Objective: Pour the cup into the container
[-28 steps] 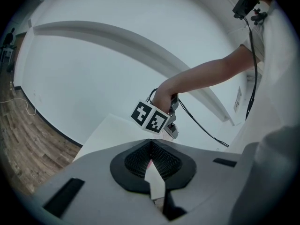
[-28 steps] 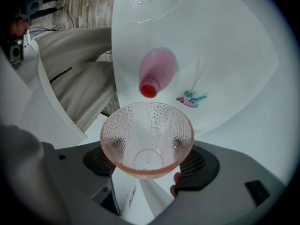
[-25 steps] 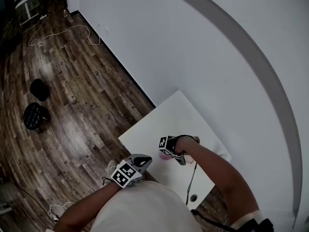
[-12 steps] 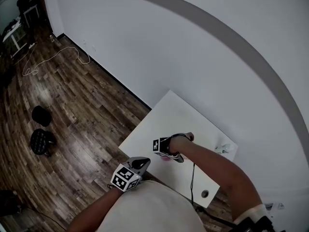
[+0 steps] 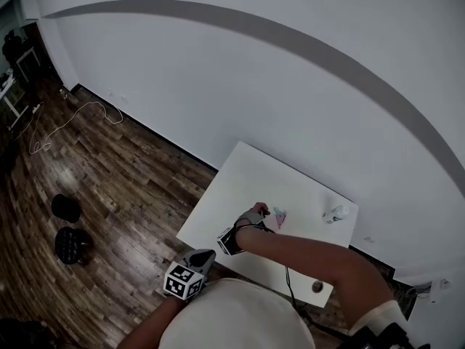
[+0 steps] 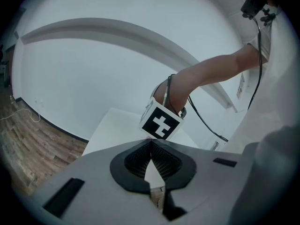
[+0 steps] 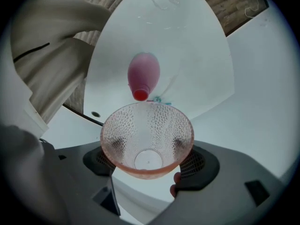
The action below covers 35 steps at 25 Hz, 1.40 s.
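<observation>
Head view: right hand-held gripper (image 5: 266, 214) is over the white tabletop (image 5: 240, 177), with the pink cup (image 5: 280, 219) at its tip. A small clear container (image 5: 334, 214) stands by the tabletop's far right corner, well apart from the cup. Left hand-held gripper (image 5: 205, 256) sits off the tabletop's near edge, close to the person's torso (image 5: 232, 318).

Left gripper view: jaws together, tips touching, nothing between them. The other gripper's marker cube (image 6: 161, 121) is straight ahead.

Right gripper view: jaws wide, pads pressing both sides of the dimpled cup. The camera looks into its mouth down to the bare bottom. A pink oblong thing (image 7: 144, 76) with a red end lies on the tabletop just beyond the cup.
</observation>
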Each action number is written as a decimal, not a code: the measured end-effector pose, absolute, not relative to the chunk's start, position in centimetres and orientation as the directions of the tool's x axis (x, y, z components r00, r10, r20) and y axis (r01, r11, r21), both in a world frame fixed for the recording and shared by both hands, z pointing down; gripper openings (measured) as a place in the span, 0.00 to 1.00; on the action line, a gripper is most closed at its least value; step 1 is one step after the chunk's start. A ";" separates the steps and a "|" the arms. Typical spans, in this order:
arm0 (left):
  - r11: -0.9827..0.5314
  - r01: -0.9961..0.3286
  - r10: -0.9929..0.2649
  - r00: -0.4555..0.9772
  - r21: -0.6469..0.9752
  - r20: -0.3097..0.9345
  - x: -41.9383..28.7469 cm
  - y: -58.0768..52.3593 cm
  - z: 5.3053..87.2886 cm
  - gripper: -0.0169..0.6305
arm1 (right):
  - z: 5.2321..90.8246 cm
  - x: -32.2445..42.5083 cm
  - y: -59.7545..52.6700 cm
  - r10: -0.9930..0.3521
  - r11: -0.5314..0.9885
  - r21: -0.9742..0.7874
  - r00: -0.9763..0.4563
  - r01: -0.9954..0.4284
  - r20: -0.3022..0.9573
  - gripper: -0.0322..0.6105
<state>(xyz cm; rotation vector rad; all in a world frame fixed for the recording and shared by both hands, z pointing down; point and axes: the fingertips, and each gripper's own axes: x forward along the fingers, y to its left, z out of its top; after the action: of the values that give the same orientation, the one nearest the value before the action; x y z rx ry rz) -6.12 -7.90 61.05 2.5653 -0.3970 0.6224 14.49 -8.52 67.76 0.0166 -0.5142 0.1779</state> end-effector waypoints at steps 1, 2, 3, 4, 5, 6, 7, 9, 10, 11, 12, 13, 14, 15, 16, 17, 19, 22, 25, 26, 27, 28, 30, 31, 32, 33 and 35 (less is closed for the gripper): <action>-0.848 -0.380 -0.166 0.851 0.368 0.498 -6.2 -7.8 61.1 0.05 | 68.2 14.0 -8.6 0.157 0.986 -0.026 0.847 -0.167 0.507 0.63; -0.848 -0.384 -0.167 0.848 0.366 0.503 -6.3 -7.7 61.2 0.05 | 68.6 13.5 -8.4 0.172 0.982 -0.025 0.823 -0.189 0.541 0.63; -0.847 -0.387 -0.169 0.845 0.363 0.507 -6.2 -7.7 61.3 0.05 | 69.0 13.1 -8.2 0.203 0.972 -0.024 0.784 -0.234 0.587 0.63; -0.847 -0.391 -0.171 0.843 0.361 0.510 -6.1 -7.7 61.3 0.05 | 69.4 12.8 -8.0 0.237 0.957 -0.022 0.732 -0.290 0.639 0.63; -0.846 -0.394 -0.175 0.842 0.360 0.511 -5.9 -7.7 61.3 0.05 | 69.8 12.7 -7.9 0.269 0.937 -0.024 0.674 -0.349 0.689 0.63; -0.844 -0.398 -0.179 0.841 0.361 0.510 -5.8 -7.7 61.2 0.05 | 69.9 12.6 -7.9 0.291 0.915 -0.025 0.614 -0.404 0.733 0.63; -0.841 -0.402 -0.183 0.841 0.362 0.508 -5.9 -7.8 61.1 0.05 | 69.8 12.6 -7.9 0.302 0.892 -0.024 0.557 -0.451 0.774 0.63; -0.833 -0.412 -0.196 0.844 0.369 0.499 -6.1 -8.0 60.8 0.05 | 69.2 12.2 -7.8 0.303 0.843 -0.027 0.433 -0.537 0.849 0.63; -0.829 -0.417 -0.204 0.846 0.374 0.492 -6.2 -8.1 60.5 0.05 | 68.8 11.9 -7.8 0.295 0.815 -0.036 0.360 -0.578 0.885 0.63; -0.824 -0.422 -0.213 0.849 0.378 0.483 -6.2 -8.2 60.2 0.05 | 68.2 11.5 -7.8 0.275 0.786 -0.044 0.284 -0.616 0.919 0.63; -0.820 -0.427 -0.224 0.853 0.382 0.472 -6.1 -8.3 59.8 0.05 | 67.5 11.2 -7.8 0.242 0.759 -0.050 0.209 -0.650 0.947 0.63; -0.814 -0.433 -0.237 0.856 0.388 0.459 -6.0 -8.5 59.3 0.05 | 66.8 11.0 -7.9 0.200 0.733 -0.053 0.140 -0.678 0.970 0.63; -0.807 -0.440 -0.251 0.860 0.394 0.445 -6.0 -8.8 58.8 0.05 | 66.2 10.9 -8.1 0.151 0.708 -0.053 0.078 -0.704 0.985 0.63; -0.798 -0.449 -0.268 0.862 0.402 0.430 -6.0 -9.1 58.2 0.05 | 65.6 11.0 -8.3 0.099 0.683 -0.051 0.024 -0.729 0.995 0.63; -0.789 -0.459 -0.287 0.863 0.408 0.416 -6.0 -9.5 57.6 0.05 | 64.9 11.1 -8.6 0.046 0.657 -0.048 -0.023 -0.752 0.999 0.63; -0.781 -0.469 -0.305 0.863 0.413 0.403 -6.0 -9.9 57.0 0.05 | 64.2 11.3 -8.8 -0.005 0.631 -0.045 -0.062 -0.775 0.998 0.63; -0.769 -0.487 -0.338 0.859 0.414 0.384 -5.9 -10.6 55.9 0.05 | 62.9 11.9 -9.1 -0.102 0.584 -0.040 -0.123 -0.810 0.987 0.63; -0.755 -0.511 -0.379 0.851 0.411 0.363 -5.4 -11.4 54.7 0.05 | 60.9 12.7 -8.8 -0.214 0.534 -0.051 -0.193 -0.844 0.957 0.63; -0.740 -0.530 -0.410 0.843 0.414 0.347 -4.7 -11.6 53.9 0.05 | 59.4 13.2 -8.0 -0.290 0.516 -0.066 -0.246 -0.854 0.925 0.63; -0.738 -0.534 -0.417 0.842 0.413 0.343 -4.3 -11.5 53.7 0.04 | 59.1 13.3 -7.7 -0.311 0.514 -0.070 -0.262 -0.855 0.914 0.63; -0.737 -0.537 -0.422 0.840 0.411 0.340 -4.0 -11.4 53.4 0.04 | 58.8 13.4 -7.4 -0.330 0.515 -0.072 -0.275 -0.854 0.903 0.63; -0.738 -0.538 -0.426 0.839 0.408 0.337 -3.6 -11.2 53.2 0.04 | 58.6 13.5 -7.2 -0.347 0.515 -0.073 -0.286 -0.854 0.893 0.63; -0.741 -0.539 -0.429 0.839 0.400 0.335 -2.7 -10.7 52.9 0.04 | 58.3 13.7 -6.6 -0.372 0.517 -0.077 -0.305 -0.852 0.876 0.63; -0.744 -0.537 -0.427 0.840 0.399 0.334 -2.2 -10.3 52.7 0.04 | 58.2 13.8 -6.4 -0.382 0.519 -0.079 -0.314 -0.851 0.869 0.63; -0.746 -0.534 -0.425 0.842 0.398 0.332 -1.7 -9.9 52.7 0.04 | 58.2 13.9 -6.1 -0.391 0.522 -0.080 -0.321 -0.849 0.863 0.63; -0.749 -0.529 -0.421 0.845 0.399 0.331 -1.2 -9.5 52.6 0.04 | 58.2 14.0 -5.8 -0.399 0.527 -0.080 -0.329 -0.846 0.856 0.63; -0.757 -0.519 -0.410 0.850 0.397 0.330 -0.2 -8.4 52.5 0.04 | 58.0 14.1 -5.2 -0.409 0.539 -0.081 -0.344 -0.839 0.845 0.63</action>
<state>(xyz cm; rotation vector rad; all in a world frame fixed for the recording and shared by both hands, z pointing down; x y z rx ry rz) -0.21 -8.44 52.55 2.5431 -0.6816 0.3060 14.06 -5.22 57.96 1.0128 -1.9572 0.6632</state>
